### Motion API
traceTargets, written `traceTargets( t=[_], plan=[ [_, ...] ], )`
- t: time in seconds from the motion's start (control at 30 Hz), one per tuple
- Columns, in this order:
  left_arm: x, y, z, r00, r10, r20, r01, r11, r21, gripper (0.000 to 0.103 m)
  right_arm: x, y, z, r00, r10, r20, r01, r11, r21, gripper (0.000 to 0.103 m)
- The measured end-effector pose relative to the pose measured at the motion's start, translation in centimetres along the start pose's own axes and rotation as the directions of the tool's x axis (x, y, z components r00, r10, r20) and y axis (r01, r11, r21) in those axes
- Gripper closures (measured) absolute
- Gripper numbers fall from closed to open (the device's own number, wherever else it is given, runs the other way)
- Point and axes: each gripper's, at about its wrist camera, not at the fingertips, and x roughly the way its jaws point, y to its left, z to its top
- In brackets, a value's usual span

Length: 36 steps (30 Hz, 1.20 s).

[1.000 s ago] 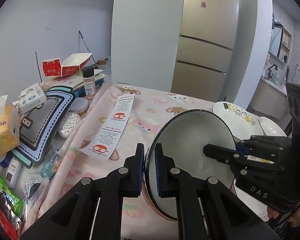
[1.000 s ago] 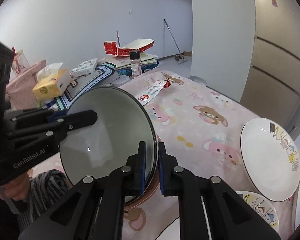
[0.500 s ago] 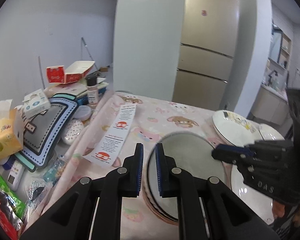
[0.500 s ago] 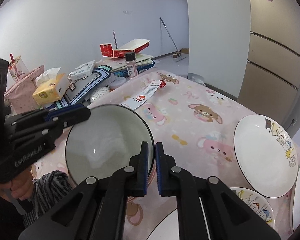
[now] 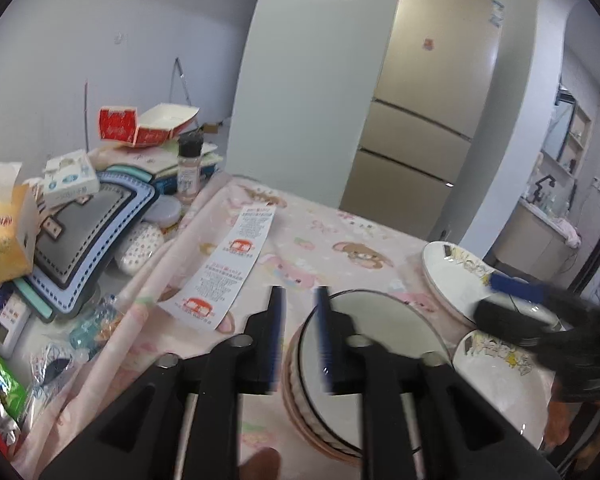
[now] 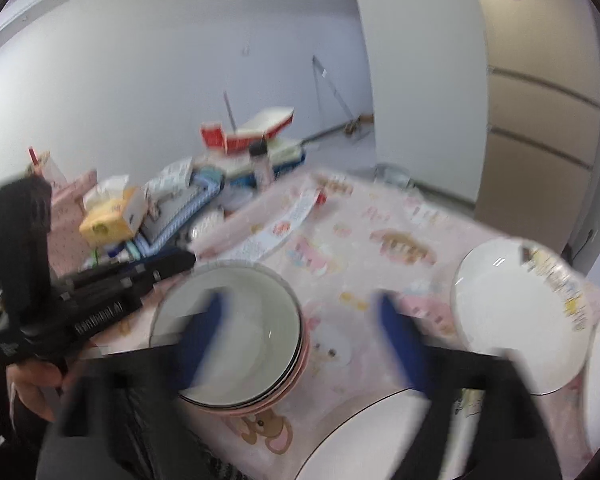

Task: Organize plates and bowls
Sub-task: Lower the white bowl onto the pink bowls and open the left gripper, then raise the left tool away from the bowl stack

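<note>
Bowls [image 6: 228, 336] sit stacked on the pink cloth [image 5: 332, 240], both hand-held grippers, left [image 5: 298, 336] and right [image 6: 300, 336], parted and empty.

You have two tools [image 5: 296, 320] [image 6: 300, 320], one stack of bowls [image 6: 236, 332] (layers too blurred to count), four white plates [image 6: 512, 312], one tissue box [image 5: 4, 236], one spice jar [image 5: 189, 168].

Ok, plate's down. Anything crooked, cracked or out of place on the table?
Nothing cracked or spilled. The dark-rimmed plate lies level, nested on the pink-rimmed stack. Left tongs and right tongs are both open. Only oddity: a printed paper slip lying loose on the tablecloth beside the stack.
</note>
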Motion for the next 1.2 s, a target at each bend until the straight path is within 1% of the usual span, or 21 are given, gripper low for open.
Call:
traceTargets(
  t=[0.03, 0.07, 0.1, 0.17, 0.27, 0.3, 0.37, 0.47, 0.6, 0.63, 0.7, 0.73, 0.8, 0.83, 0.9, 0.97, 1.0, 1.03, 1.1, 1.17, 1.2],
  plan=[
    [-0.3, -0.2, 0.1, 1.0, -0.002, 0.016, 0.002, 1.0, 0.006, 0.008, -0.9, 0.0, 0.4, 1.0, -0.001, 0.026, 0.001, 1.0, -0.004, 0.006],
    [-0.8, -0.4, 0.1, 0.999, -0.004, 0.044, 0.004, 1.0, 0.009, 0.001, -2.0, -0.1, 0.9, 0.999, 0.003, 0.047, -0.003, 1.0, -0.007, 0.005],
    [-1.5, -0.9, 0.1, 0.995, -0.013, 0.1, 0.01, 1.0, 0.022, 0.0, -2.8, -0.3, 1.2, 0.998, 0.008, 0.061, -0.008, 1.0, -0.008, 0.003],
    [-2.1, -1.9, 0.3, 0.99, -0.011, 0.142, 0.003, 0.998, 0.059, 0.0, -4.8, -0.9, 1.8, 0.995, 0.01, 0.1, -0.01, 1.0, -0.003, 0.0],
    [-2.8, -3.9, 1.1, 0.984, 0.028, 0.174, -0.046, 0.994, 0.098, 0.0, -7.6, -2.4, 2.6, 0.984, 0.003, 0.179, -0.011, 0.999, 0.043, 0.0],
    [-3.1, -4.7, 1.4, 0.984, 0.026, 0.177, -0.046, 0.993, 0.112, 0.0, -8.7, -3.1, 2.8, 0.977, -0.008, 0.211, -0.006, 0.998, 0.066, 0.0],
    [-4.2, -6.3, 2.5, 0.982, -0.017, 0.188, -0.009, 0.99, 0.14, 0.0, -10.8, -4.1, 3.2, 0.961, -0.048, 0.273, 0.023, 0.995, 0.095, 0.0],
    [-5.9, -8.3, 4.4, 0.974, -0.09, 0.21, 0.058, 0.986, 0.153, 0.0, -14.2, -5.2, 3.4, 0.917, -0.145, 0.371, 0.101, 0.986, 0.134, 0.0],
    [-7.3, -11.4, 6.7, 0.952, -0.171, 0.253, 0.13, 0.976, 0.173, 0.0, -18.0, -6.8, 3.3, 0.862, -0.197, 0.467, 0.123, 0.975, 0.184, 0.0],
    [-7.6, -12.4, 7.2, 0.944, -0.191, 0.269, 0.146, 0.973, 0.177, 0.0, -18.8, -7.1, 3.1, 0.844, -0.217, 0.49, 0.135, 0.971, 0.196, 0.0],
    [-7.9, -13.8, 7.9, 0.927, -0.226, 0.299, 0.178, 0.967, 0.18, 0.0, -20.2, -7.4, 2.7, 0.797, -0.261, 0.545, 0.163, 0.962, 0.221, 0.0],
    [-7.9, -14.6, 8.1, 0.918, -0.25, 0.307, 0.2, 0.962, 0.183, 0.0, -20.7, -7.6, 2.6, 0.783, -0.273, 0.559, 0.175, 0.959, 0.224, 0.0],
    [-7.7, -16.0, 8.7, 0.909, -0.282, 0.306, 0.237, 0.955, 0.176, 0.0, -21.5, -7.7, 2.6, 0.776, -0.314, 0.548, 0.225, 0.948, 0.225, 0.0],
    [-7.4, -16.6, 9.1, 0.904, -0.304, 0.3, 0.263, 0.95, 0.169, 0.0, -21.7, -7.7, 2.7, 0.766, -0.342, 0.544, 0.26, 0.939, 0.225, 0.0],
    [-6.7, -17.9, 10.0, 0.897, -0.332, 0.292, 0.3, 0.942, 0.15, 0.0, -22.0, -7.3, 2.6, 0.737, -0.392, 0.55, 0.333, 0.92, 0.208, 0.0],
    [-6.1, -18.8, 10.8, 0.899, -0.33, 0.289, 0.303, 0.943, 0.138, 0.0, -22.3, -6.9, 2.4, 0.708, -0.416, 0.571, 0.388, 0.904, 0.178, 0.0],
    [-5.6, -19.5, 11.3, 0.9, -0.332, 0.283, 0.306, 0.943, 0.132, 0.0, -22.5, -6.7, 2.3, 0.688, -0.423, 0.589, 0.408, 0.897, 0.167, 0.0],
    [-5.5, -19.8, 11.5, 0.9, -0.337, 0.278, 0.312, 0.941, 0.129, 0.0, -22.5, -6.5, 2.2, 0.665, -0.438, 0.605, 0.432, 0.886, 0.166, 0.0],
    [-4.9, -20.7, 12.1, 0.9, -0.344, 0.269, 0.32, 0.938, 0.131, 0.0, -22.8, -6.5, 2.2, 0.635, -0.476, 0.609, 0.476, 0.862, 0.177, 0.0],
    [-4.0, -21.5, 12.4, 0.908, -0.333, 0.255, 0.306, 0.942, 0.14, 0.0, -22.7, -6.7, 2.3, 0.616, -0.518, 0.594, 0.519, 0.834, 0.188, 0.0],
    [-3.3, -21.8, 12.4, 0.916, -0.322, 0.238, 0.294, 0.944, 0.148, 0.0, -22.5, -7.0, 2.3, 0.599, -0.553, 0.579, 0.545, 0.811, 0.212, 0.0]
  ],
)
